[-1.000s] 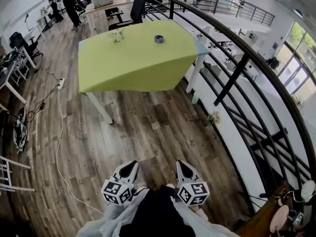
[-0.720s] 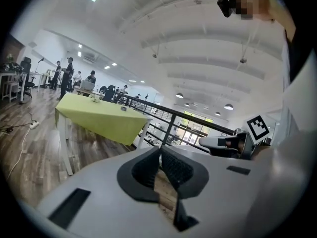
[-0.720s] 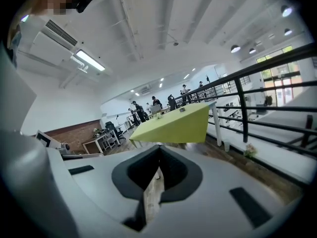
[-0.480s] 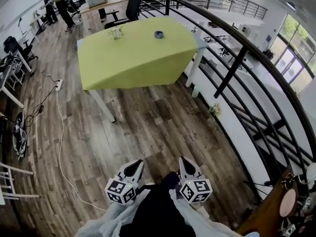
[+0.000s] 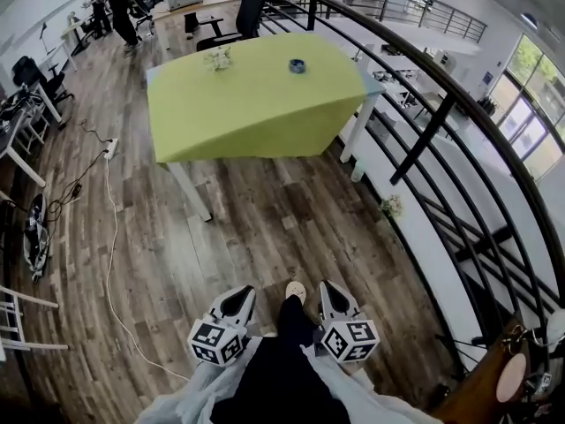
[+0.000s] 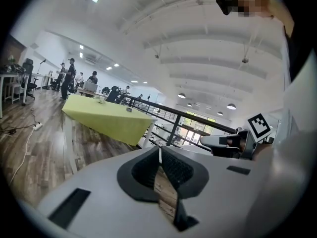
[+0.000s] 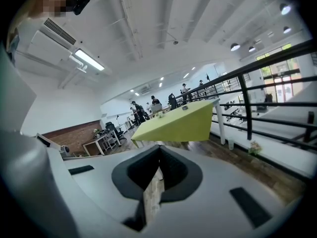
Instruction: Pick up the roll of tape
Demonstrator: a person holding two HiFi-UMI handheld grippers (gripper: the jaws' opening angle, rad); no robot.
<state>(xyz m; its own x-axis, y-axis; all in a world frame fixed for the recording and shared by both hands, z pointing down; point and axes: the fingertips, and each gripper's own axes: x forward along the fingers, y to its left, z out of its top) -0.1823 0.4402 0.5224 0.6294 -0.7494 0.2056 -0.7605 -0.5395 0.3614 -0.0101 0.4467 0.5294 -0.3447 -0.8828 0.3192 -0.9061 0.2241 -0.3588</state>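
Both grippers empty and clenched, well short of the tape

The roll of tape point(image 5: 297, 65) lies on the far right part of the green-covered table point(image 5: 229, 113), near its far edge and apart from a small sprig of flowers point(image 5: 219, 57) to its left. The left gripper point(image 5: 235, 295) and right gripper point(image 5: 330, 291) are held side by side low in the head view, over the wooden floor point(image 5: 265, 228) and well apart from the table. In each gripper's own view the dark pads meet at the tip, with nothing between them. Between the two grippers the toe of the person's shoe point(image 5: 296, 291) shows on the boards. A black railing point(image 5: 424, 131) curves along the right side, and a white cable point(image 5: 108, 263) trails across the floor on the left. A few people stand at desks in the far left corner.
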